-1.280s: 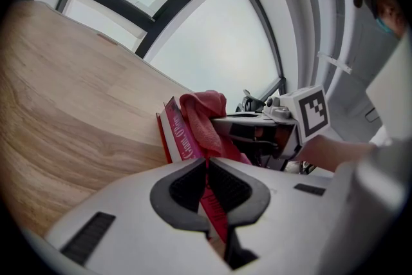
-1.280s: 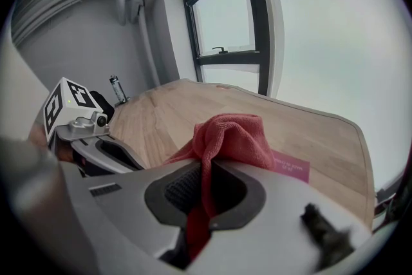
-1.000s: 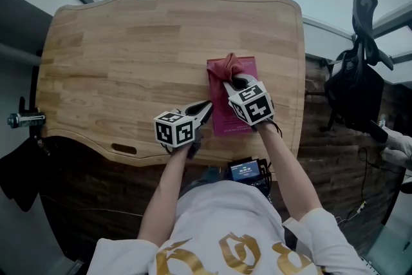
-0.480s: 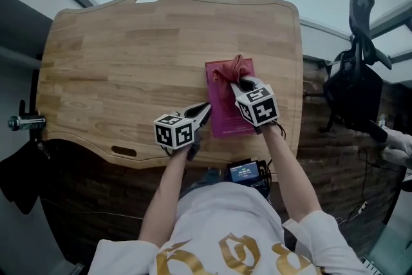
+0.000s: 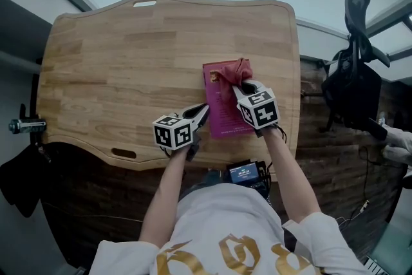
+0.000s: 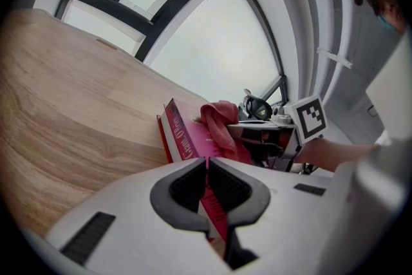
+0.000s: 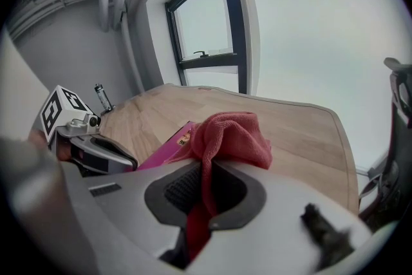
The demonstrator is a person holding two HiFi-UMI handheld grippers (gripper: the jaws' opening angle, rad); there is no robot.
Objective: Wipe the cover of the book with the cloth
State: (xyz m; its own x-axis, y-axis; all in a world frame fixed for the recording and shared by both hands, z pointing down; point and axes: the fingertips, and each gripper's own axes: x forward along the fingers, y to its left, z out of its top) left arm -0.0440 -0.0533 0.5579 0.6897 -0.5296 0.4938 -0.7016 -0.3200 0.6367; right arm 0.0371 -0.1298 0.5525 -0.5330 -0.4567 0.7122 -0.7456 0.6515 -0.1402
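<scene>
The light, plank-grained wooden counter [image 5: 116, 55] fills most of your head view, its near edge just ahead of your body. Your left hand-held gripper [image 5: 205, 110] reaches in from the lower left, with its marker cube toward you and its tips against the left edge of the magenta hardcover book [image 5: 222, 118]. In the left gripper view its two jaws are pressed together, and only a thin sliver of the book's pink shows in the slit between the pads. I cannot tell whether they nip the cover or merely rest on it. The book lies flat on the right part of the counter, near the near edge. Its spine faces left, and lettering there is too small to read. The crumpled red microfibre cloth [image 5: 235, 69] sits bunched on the far end of the cover, touching it and rising in a soft hump. Your right hand-held gripper [image 5: 244, 83] comes in over the book's right half and pinches that cloth. In the right gripper view a fold of red fabric runs down between the closed pads, and the rest billows out beyond the tips. A small dark device with a lit blue screen [image 5: 244, 172] sits at your waist. Further right, off the counter, stands a black office chair [image 5: 355, 84].
</scene>
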